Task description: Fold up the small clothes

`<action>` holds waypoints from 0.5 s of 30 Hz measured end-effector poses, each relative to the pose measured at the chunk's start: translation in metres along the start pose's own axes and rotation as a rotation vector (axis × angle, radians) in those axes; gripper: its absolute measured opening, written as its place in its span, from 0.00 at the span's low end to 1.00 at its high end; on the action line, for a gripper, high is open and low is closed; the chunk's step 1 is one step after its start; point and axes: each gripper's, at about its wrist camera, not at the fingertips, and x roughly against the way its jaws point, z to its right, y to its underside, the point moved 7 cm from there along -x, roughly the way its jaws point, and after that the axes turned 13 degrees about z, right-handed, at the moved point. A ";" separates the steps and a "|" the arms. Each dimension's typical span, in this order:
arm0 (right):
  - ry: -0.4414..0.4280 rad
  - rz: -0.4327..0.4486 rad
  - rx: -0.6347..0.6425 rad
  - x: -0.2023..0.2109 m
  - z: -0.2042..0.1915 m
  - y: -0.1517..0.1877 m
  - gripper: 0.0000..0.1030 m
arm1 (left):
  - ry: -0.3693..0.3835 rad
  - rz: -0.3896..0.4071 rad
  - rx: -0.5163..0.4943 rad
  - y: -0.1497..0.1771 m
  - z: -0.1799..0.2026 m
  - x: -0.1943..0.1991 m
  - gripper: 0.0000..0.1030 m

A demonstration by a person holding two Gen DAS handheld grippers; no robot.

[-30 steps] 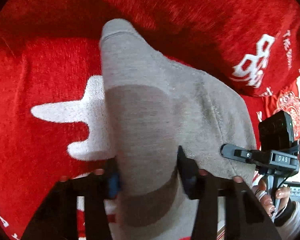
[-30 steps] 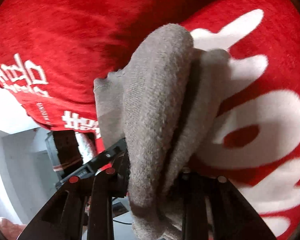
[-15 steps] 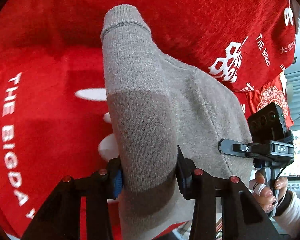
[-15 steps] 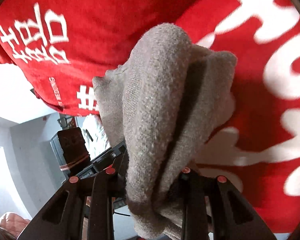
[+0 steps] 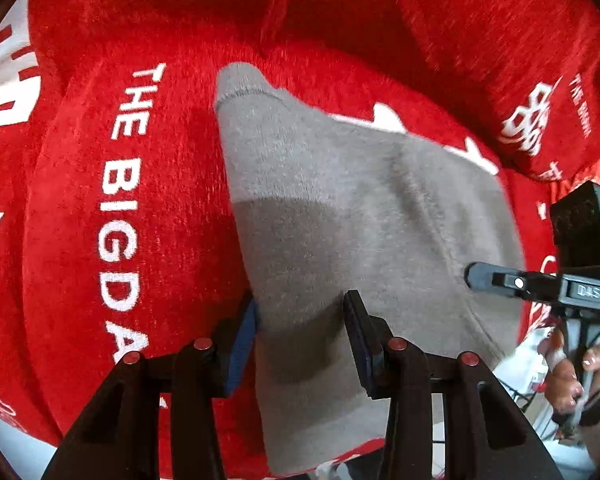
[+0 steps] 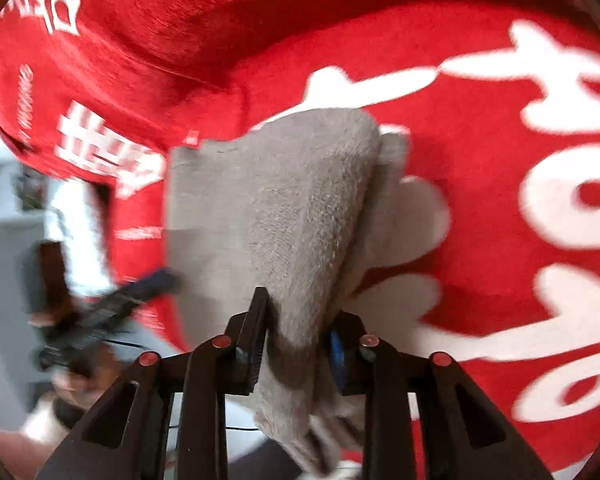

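Grey sock (image 5: 340, 216) held above the red printed cloth (image 5: 80, 200), the left gripper (image 5: 300, 336) clamped on its near end and the right gripper (image 6: 300, 332) pinching its bunched right end, apparently keeping it spread for folding.

Over the last second the gray sock (image 5: 340, 216) is swinging across the red printed cloth (image 5: 80, 200): in the left wrist view the white lettering "THE BIG DAY" is now sliding in beside the sock's cuff end. In the right wrist view the sock is spreading wider and flatter against the cloth, and the left gripper (image 6: 100, 312) beside it is blurring with motion.
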 end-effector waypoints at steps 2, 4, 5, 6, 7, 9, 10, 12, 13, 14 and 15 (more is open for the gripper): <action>0.119 0.013 0.060 -0.004 0.007 0.000 0.21 | -0.013 0.036 -0.011 -0.003 -0.003 0.009 0.43; 0.224 0.034 0.100 -0.010 0.019 0.003 0.18 | -0.069 0.064 -0.025 -0.005 -0.009 0.011 0.43; 0.261 0.044 0.106 -0.014 0.025 0.004 0.18 | -0.100 0.067 -0.028 -0.006 -0.013 0.008 0.43; 0.272 0.057 0.097 -0.016 0.029 0.006 0.18 | -0.108 0.066 -0.024 -0.006 -0.014 0.005 0.43; 0.279 0.069 0.086 -0.016 0.031 0.003 0.18 | -0.107 0.064 -0.009 -0.005 -0.016 0.000 0.44; 0.296 0.086 0.076 -0.014 0.028 0.003 0.19 | -0.118 0.067 -0.005 -0.005 -0.017 -0.009 0.51; 0.306 0.091 0.073 -0.011 0.029 0.003 0.20 | -0.141 0.076 -0.017 -0.006 -0.017 -0.013 0.57; 0.315 0.092 0.057 -0.005 0.028 0.006 0.21 | -0.181 0.084 -0.024 -0.006 -0.018 -0.016 0.61; 0.316 0.092 0.041 -0.002 0.027 0.008 0.21 | -0.188 0.086 -0.017 -0.006 -0.018 -0.015 0.61; 0.318 0.091 0.028 0.000 0.024 0.011 0.21 | -0.193 0.086 -0.015 -0.006 -0.017 -0.015 0.61; 0.316 0.094 0.012 0.004 0.021 0.013 0.21 | -0.199 0.085 -0.017 -0.006 -0.017 -0.011 0.61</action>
